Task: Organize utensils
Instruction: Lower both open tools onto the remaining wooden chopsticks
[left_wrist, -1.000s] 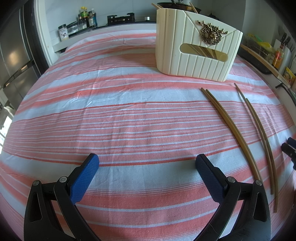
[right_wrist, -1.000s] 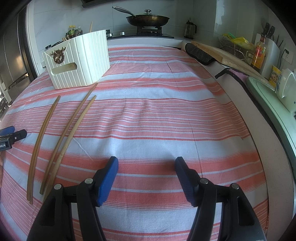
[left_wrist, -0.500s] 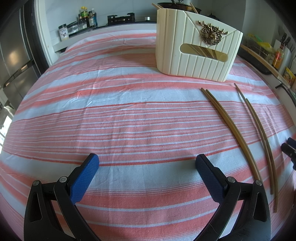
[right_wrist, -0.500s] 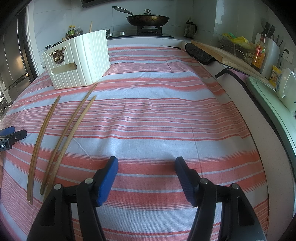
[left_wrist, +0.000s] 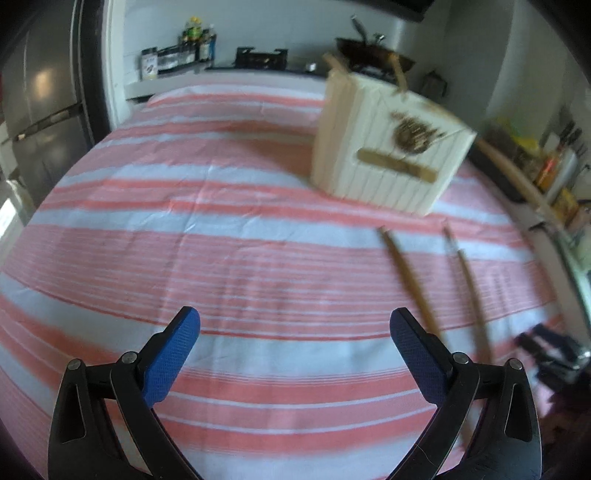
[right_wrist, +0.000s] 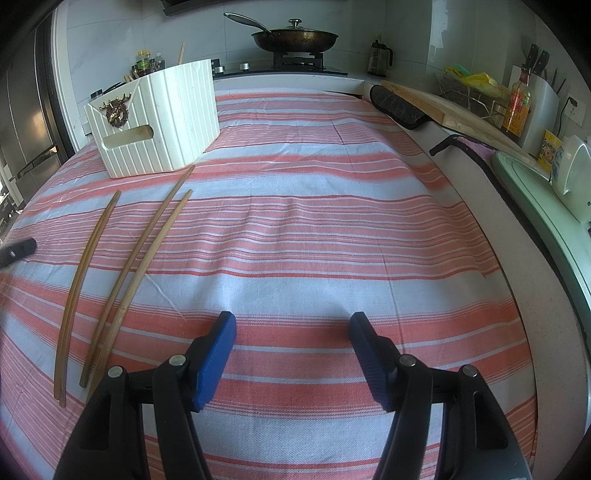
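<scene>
Two pairs of long brown chopsticks lie on the red and white striped cloth. In the right wrist view one pair (right_wrist: 138, 258) lies left of my right gripper (right_wrist: 291, 325) and the other pair (right_wrist: 83, 269) lies further left. In the blurred left wrist view they lie right of my left gripper (left_wrist: 295, 321): one pair (left_wrist: 410, 277) close, the other (left_wrist: 469, 280) beyond. A cream ribbed box with a deer emblem (right_wrist: 155, 118) (left_wrist: 388, 158) stands behind them and holds a few chopsticks. Both grippers are open and empty.
A frying pan (right_wrist: 295, 37) sits on the stove at the back. A cutting board (right_wrist: 450, 110), a sauce bottle (right_wrist: 517, 110) and a knife block stand along the right counter. A fridge (left_wrist: 40, 122) stands at the left. The cloth's edge runs along the right.
My left gripper has lifted and tilted; its view is now blurred with motion and the box and chopsticks appear shifted. The right gripper has not moved. Both stay open.
</scene>
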